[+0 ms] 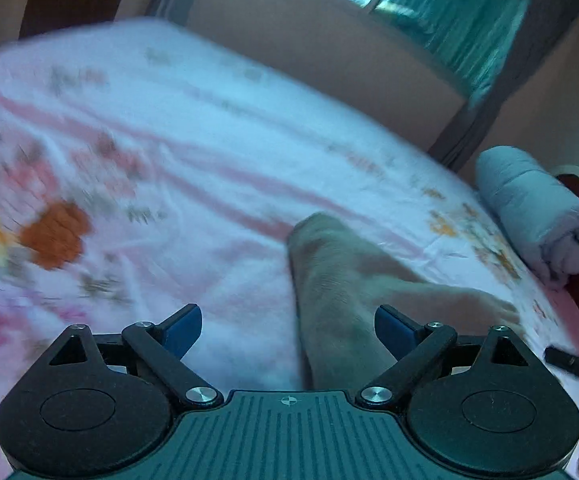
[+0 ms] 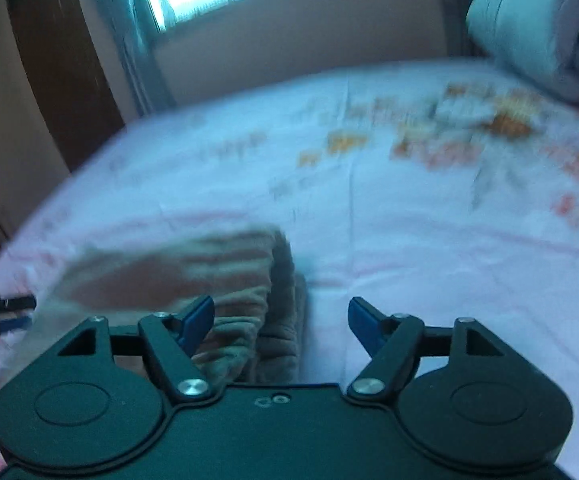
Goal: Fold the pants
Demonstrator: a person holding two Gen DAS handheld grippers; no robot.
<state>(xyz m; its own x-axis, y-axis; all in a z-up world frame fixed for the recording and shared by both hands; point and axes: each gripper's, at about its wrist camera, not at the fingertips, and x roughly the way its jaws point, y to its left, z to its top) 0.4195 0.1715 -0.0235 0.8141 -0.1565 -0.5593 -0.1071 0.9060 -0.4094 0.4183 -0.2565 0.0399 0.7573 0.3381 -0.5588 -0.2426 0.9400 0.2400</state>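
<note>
Spreading across most of both views, the bed sheet (image 1: 209, 128) is white with pink bands and floral print. A rolled blanket (image 1: 537, 208) sits at the right edge of the left-wrist frame. The pants (image 1: 341, 280), a grey-brown soft cloth, lie in the lower centre, bunched and creased; judged light, limp and non-slippery, best gripped at a hem or at the gathered edge (image 2: 277, 280). The left gripper (image 1: 288, 330) has its fingers apart, with the cloth lying beneath the gap and not pinched. The right gripper (image 2: 281, 324) likewise stands apart and holds nothing.
</note>
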